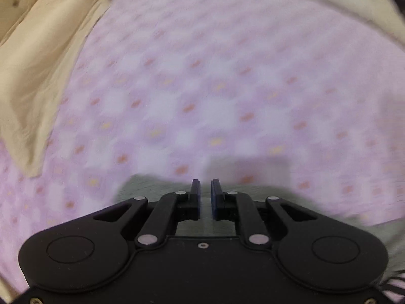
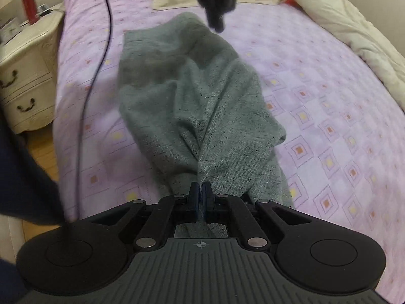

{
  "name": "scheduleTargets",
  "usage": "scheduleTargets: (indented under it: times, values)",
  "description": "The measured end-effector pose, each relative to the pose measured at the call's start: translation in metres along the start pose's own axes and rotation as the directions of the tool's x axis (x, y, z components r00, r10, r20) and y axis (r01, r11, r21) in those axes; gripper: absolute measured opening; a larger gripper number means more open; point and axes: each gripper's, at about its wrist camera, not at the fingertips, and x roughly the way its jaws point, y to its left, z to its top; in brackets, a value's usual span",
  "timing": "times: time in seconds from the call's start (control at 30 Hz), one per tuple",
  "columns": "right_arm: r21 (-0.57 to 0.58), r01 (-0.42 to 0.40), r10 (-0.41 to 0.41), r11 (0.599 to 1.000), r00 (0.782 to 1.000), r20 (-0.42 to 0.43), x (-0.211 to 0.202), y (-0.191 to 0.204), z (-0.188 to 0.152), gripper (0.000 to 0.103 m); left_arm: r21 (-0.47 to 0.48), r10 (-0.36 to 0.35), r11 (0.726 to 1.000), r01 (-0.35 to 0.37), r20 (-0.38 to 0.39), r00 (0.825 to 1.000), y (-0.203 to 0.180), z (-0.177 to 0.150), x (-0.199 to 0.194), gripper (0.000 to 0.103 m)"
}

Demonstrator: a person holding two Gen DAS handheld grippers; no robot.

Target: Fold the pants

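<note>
Grey speckled pants [image 2: 192,106] lie lengthwise on the pink patterned bed sheet [image 2: 329,116], bunched and creased. Their near end gathers to a point in my right gripper [image 2: 201,197], which is shut on the fabric between its blue pads. At the pants' far end the left gripper [image 2: 215,12] hangs dark and blurred, pointing down just right of the cloth. The blurred left wrist view shows the left gripper [image 1: 205,192] with only a narrow gap between its pads. Grey pants fabric [image 1: 146,190] lies under and behind its fingers; whether the pads pinch it is unclear.
A cream duvet [image 2: 359,38] is piled along the bed's right side and also shows as cream bedding [image 1: 38,63]. A cream nightstand [image 2: 25,81] with a red bottle [image 2: 29,5] stands left of the bed. A black cable [image 2: 101,58] hangs across the sheet. A dark sleeve [image 2: 22,177] is at the left.
</note>
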Motion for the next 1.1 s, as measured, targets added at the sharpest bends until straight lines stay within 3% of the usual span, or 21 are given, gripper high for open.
scheduleTargets:
  times: [0.1, 0.17, 0.3, 0.4, 0.5, 0.6, 0.67, 0.77, 0.9, 1.03, 1.1]
  values:
    - [0.031, 0.007, -0.007, 1.000, 1.000, -0.007, 0.003, -0.002, 0.002, 0.003, 0.040, -0.139, 0.990, 0.138, 0.017, 0.990, -0.027, -0.008, -0.008, 0.020]
    - [0.037, 0.004, -0.003, 0.999, 1.000, -0.011, 0.001, -0.005, 0.002, 0.003, 0.094, -0.171, 0.980, 0.173, -0.028, 0.985, -0.041, -0.020, 0.000, 0.021]
    - [0.073, 0.000, 0.001, 0.997, 1.000, -0.013, 0.002, -0.009, 0.007, 0.004, 0.172, -0.084, 0.977, 0.124, -0.224, 0.971, -0.043, -0.063, 0.050, 0.018]
    - [0.107, -0.019, 0.018, 0.994, 1.000, 0.010, -0.009, -0.023, 0.008, 0.005, 0.214, -0.099, 0.968, 0.133, -0.163, 0.982, -0.040, -0.079, 0.047, 0.018]
    - [0.189, -0.022, 0.006, 0.982, 0.996, 0.084, -0.031, -0.047, 0.012, 0.014, 0.174, -0.099, 0.976, 0.129, -0.174, 0.980, -0.039, -0.076, 0.047, 0.018]
    - [0.301, -0.054, 0.006, 0.952, 0.988, 0.157, -0.041, -0.078, 0.022, 0.016, 0.130, -0.122, 0.981, 0.147, -0.179, 0.976, -0.032, -0.073, 0.048, 0.017]
    - [0.376, -0.117, 0.055, 0.919, 0.983, 0.174, -0.033, -0.099, 0.031, 0.016, 0.127, -0.131, 0.980, 0.155, -0.175, 0.976, -0.028, -0.073, 0.048, 0.017]
    - [0.446, -0.228, 0.170, 0.865, 0.971, 0.168, -0.002, -0.120, 0.043, 0.017, 0.120, -0.138, 0.980, 0.160, -0.172, 0.975, -0.026, -0.076, 0.045, 0.017]
    - [0.400, -0.230, 0.207, 0.887, 0.973, 0.101, 0.036, -0.117, 0.057, 0.018, 0.095, -0.152, 0.981, 0.170, -0.171, 0.974, -0.022, -0.078, 0.043, 0.017]
    - [0.422, -0.293, 0.291, 0.858, 0.954, 0.071, 0.042, -0.110, 0.057, 0.021, 0.106, -0.170, 0.976, 0.189, -0.167, 0.971, -0.014, -0.079, 0.022, 0.018]
    - [0.443, -0.316, 0.316, 0.839, 0.946, 0.077, 0.039, -0.109, 0.057, 0.021, 0.124, -0.198, 0.969, 0.212, -0.117, 0.973, -0.007, -0.074, 0.003, 0.018]
